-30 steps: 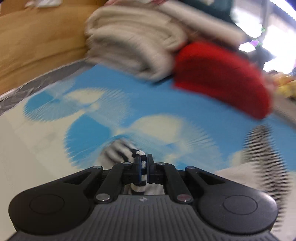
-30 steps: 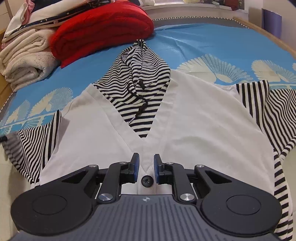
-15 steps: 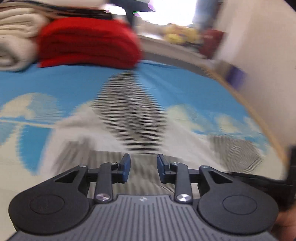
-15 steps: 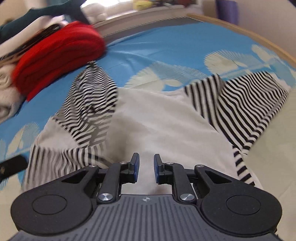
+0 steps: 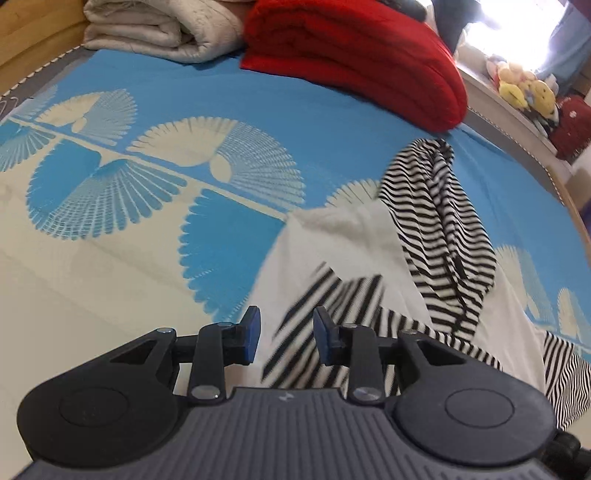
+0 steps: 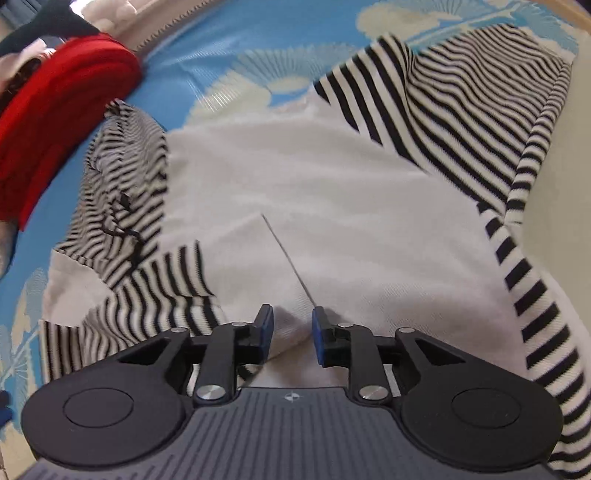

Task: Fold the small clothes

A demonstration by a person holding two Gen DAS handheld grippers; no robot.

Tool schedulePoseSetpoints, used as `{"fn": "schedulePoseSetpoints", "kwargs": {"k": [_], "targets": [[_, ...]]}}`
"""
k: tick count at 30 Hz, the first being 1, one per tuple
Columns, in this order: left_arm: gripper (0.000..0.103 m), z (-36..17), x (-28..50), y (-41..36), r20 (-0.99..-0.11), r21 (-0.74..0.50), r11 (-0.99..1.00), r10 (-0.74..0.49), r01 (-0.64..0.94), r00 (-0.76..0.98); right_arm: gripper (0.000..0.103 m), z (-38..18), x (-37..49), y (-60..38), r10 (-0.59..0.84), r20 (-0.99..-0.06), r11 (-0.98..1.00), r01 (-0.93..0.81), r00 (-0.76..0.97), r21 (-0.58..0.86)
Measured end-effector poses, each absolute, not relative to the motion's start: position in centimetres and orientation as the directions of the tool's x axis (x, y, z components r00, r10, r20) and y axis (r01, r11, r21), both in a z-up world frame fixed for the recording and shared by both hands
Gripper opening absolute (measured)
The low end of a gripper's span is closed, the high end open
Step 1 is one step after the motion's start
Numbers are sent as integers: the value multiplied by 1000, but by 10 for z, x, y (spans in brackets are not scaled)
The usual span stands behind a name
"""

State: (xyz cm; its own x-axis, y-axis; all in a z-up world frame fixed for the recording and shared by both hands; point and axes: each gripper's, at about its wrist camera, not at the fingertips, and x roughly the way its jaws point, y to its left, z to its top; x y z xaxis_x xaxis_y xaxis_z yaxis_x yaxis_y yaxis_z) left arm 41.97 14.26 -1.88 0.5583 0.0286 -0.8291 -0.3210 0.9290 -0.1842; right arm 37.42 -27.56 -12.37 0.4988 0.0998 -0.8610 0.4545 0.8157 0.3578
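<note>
The top [image 6: 332, 192], a small white garment with a black-and-white striped hood and sleeves, lies spread flat on the bedspread [image 5: 258, 110], front side up. In the left wrist view the top [image 5: 343, 251] fills the lower right; the hood [image 5: 439, 229] runs away from the camera towards the red blanket [image 5: 354, 55]. One striped sleeve [image 5: 325, 328] is folded in across the white body and lies just ahead of the left gripper [image 5: 286, 338]. The pads of that gripper stand narrowly apart with the sleeve's stripes seen between them; nothing is pinched. In the right wrist view the other sleeve [image 6: 461, 122] is spread out to the upper right, away from the body, and the folded sleeve [image 6: 155, 295] lies at lower left beside the hood [image 6: 122, 177]. The right gripper [image 6: 291, 338] points down at the white cloth near a seam or front edge; its jaws are opening, with a low ridge of white cloth between them but no pad pressing on it. The bedspread is blue with cream fan motifs. The red blanket [image 6: 55, 107] and a folded beige blanket [image 5: 162, 29] lie side by side at the far edge, well apart from both grippers. Soft toys [image 5: 524, 88] sit on a ledge beyond the bed.
</note>
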Motion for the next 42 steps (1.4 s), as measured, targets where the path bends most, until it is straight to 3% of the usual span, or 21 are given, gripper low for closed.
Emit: {"fn": "schedulePoseSetpoints", "kwargs": {"k": [4,7,11,14,17,22,27,31,34,35,36,38,40,42], "targets": [[35,-20,420,149,-831,-201,922,18,-330,556,29,-124,381,-265,70,-852,856,408,519,318],[35,-19,422,154,-830,-200,921,21,-333,558,12,-124,383,-253,47,-851,895,356,524,269],[35,-18,423,158,-828,-196,920,29,-339,560,8,-112,380,-246,35,-820,919,304,571,251],[35,-18,423,160,-829,-195,918,33,-344,559,7,-75,364,-256,-5,-715,893,325,699,312],[35,-20,424,159,-831,-196,919,31,-343,556,7,-48,346,-267,-139,-629,864,405,765,301],[35,-30,427,145,-847,-188,934,2,-303,531,9,-106,360,-295,-114,-847,773,582,519,252],[35,-41,429,131,-864,-210,946,-60,-248,500,8,-89,356,-294,-174,-795,792,562,582,237],[35,-54,430,125,-883,-208,946,-74,-247,464,8,-97,356,-303,-181,-834,767,606,521,212],[35,-55,430,123,-885,-202,947,-67,-249,461,20,-105,361,-307,-127,-840,758,598,527,260],[35,-54,430,122,-882,-204,947,-68,-247,466,38,-110,367,-305,-95,-845,773,574,526,271],[35,-53,431,121,-880,-207,948,-72,-243,469,46,-115,370,-303,-66,-852,789,550,519,274],[35,-52,432,120,-879,-211,949,-78,-235,471,44,-123,377,-295,-14,-866,832,486,501,267],[35,-53,432,119,-881,-210,950,-80,-232,466,39,-121,378,-288,-52,-862,863,457,504,215],[35,-54,432,119,-883,-206,950,-78,-234,463,9,-119,379,-281,-65,-863,884,430,501,183]]}}
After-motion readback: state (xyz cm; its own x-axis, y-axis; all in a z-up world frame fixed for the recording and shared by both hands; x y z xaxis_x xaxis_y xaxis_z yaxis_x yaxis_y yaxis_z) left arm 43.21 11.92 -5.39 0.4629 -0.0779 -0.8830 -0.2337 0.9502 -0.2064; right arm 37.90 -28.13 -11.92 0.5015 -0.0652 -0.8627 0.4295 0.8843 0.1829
